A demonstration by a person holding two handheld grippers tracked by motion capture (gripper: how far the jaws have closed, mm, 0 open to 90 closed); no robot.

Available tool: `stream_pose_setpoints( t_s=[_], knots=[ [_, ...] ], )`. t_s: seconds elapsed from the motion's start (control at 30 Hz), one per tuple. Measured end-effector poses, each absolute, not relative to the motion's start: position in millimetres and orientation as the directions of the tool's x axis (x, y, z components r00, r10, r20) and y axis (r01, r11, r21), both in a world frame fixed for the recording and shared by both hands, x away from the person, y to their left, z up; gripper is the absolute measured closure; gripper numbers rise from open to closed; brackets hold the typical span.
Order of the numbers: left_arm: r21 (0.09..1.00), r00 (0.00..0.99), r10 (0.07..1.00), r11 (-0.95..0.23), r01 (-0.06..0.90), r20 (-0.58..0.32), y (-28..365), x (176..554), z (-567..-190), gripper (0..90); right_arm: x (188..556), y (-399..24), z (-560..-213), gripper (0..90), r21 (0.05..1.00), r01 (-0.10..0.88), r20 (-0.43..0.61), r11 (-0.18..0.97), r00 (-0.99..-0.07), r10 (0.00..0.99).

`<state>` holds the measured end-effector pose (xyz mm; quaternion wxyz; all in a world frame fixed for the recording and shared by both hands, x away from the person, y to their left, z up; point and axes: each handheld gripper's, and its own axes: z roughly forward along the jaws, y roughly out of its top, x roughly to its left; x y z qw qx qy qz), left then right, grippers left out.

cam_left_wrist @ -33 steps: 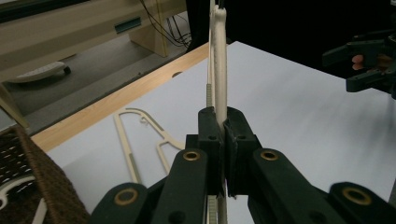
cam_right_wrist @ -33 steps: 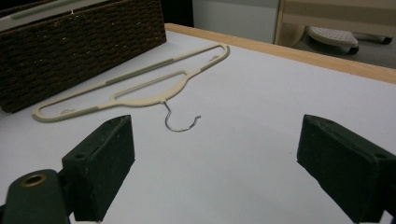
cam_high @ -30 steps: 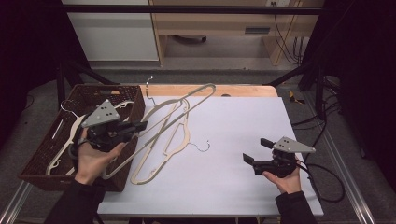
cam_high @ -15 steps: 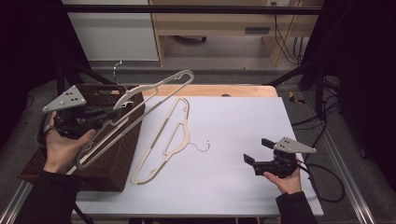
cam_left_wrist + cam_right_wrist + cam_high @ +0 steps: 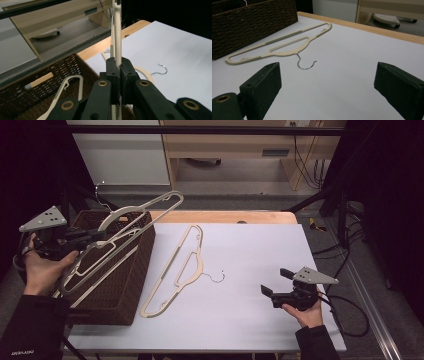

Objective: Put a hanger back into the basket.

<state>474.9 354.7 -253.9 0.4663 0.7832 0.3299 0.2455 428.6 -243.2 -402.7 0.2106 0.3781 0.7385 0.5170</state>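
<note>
Now, from the high view, your left hand-held gripper is clamped on a cream hanger and holds it in the air over the brown wicker basket at the table's left edge. Its long axis runs from near your left hand up toward the far edge, and its wire hook rises at the far left. I judge the step to be putting hangers into the basket; next you need to lower it inside and let go. A second hanger lies flat on the table just right of the basket, long axis from near-left to far-right, hook toward the table's middle. Your right hand-held gripper rests near the right corner, jaws apart, holding nothing.

From the left gripper view, both jaws pinch the hanger edge-on above the basket, where a white hanger lies.

From the right gripper view, the open jaws face the second hanger beside the basket.
</note>
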Motion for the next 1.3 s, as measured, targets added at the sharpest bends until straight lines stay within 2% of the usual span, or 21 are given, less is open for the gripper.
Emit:
stream_pose_setpoints(
  t_s=[0.53, 1.07, 1.3],
  knots=[
    [0.868, 0.598, 0.801, -0.314, 0.384, 0.026, 412, 487, -284, 86.5, 430, -242, -404, 7.7, 0.920, 0.344, 0.076, 0.188, -0.628, 0.774],
    [0.848, 0.532, 0.847, -0.279, 0.450, -0.004, 441, 485, -306, 86.5, 430, -242, -405, 7.6, 0.919, 0.345, 0.076, 0.189, -0.626, 0.776],
    [0.829, 0.533, 0.846, -0.281, 0.484, -0.025, 436, 488, -322, 86.5, 431, -241, -406, 7.6, 0.918, 0.347, 0.076, 0.191, -0.627, 0.775]
  ],
)
